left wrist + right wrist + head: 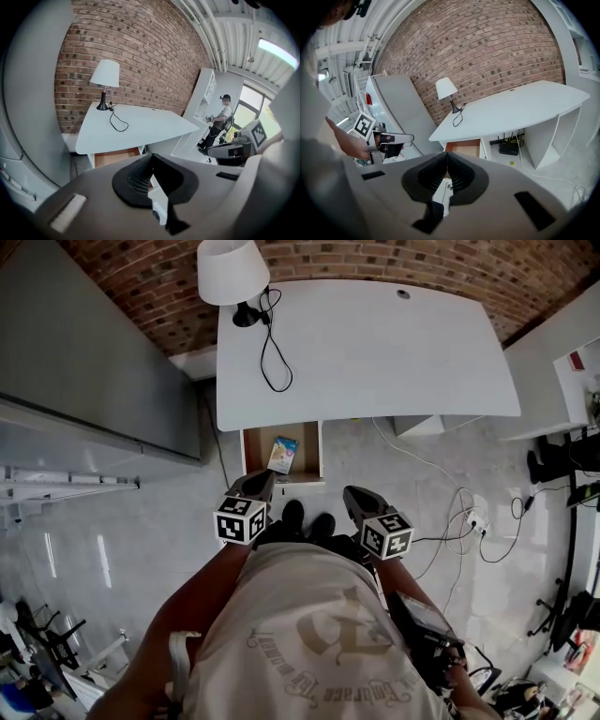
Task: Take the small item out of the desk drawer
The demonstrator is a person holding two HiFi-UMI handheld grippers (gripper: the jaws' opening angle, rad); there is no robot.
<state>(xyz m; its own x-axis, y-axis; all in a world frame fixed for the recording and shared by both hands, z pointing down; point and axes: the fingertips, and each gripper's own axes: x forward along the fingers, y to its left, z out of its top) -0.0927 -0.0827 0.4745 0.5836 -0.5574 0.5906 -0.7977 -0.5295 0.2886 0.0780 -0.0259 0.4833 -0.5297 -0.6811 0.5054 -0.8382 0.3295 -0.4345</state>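
The desk drawer [249, 452] stands pulled open under the left end of the white desk [375, 352]. In it lies a small colourful packet [282, 454]. My left gripper [255, 485] hovers just in front of the drawer's front edge, jaws shut with nothing between them. My right gripper [355, 496] hangs to the right of the drawer, also shut and empty. In the left gripper view the shut gripper [151, 174] points at the drawer [117, 157]. The right gripper view shows its shut gripper [446, 172] below the drawer [464, 147]; the packet is hidden in both.
A white lamp [232, 273] with a black cable [274, 352] stands on the desk's far left corner. A grey cabinet [84, 343] flanks the desk on the left, white shelves [577, 371] on the right. Loose cables [469, 521] lie on the floor. A person [220, 122] stands far off.
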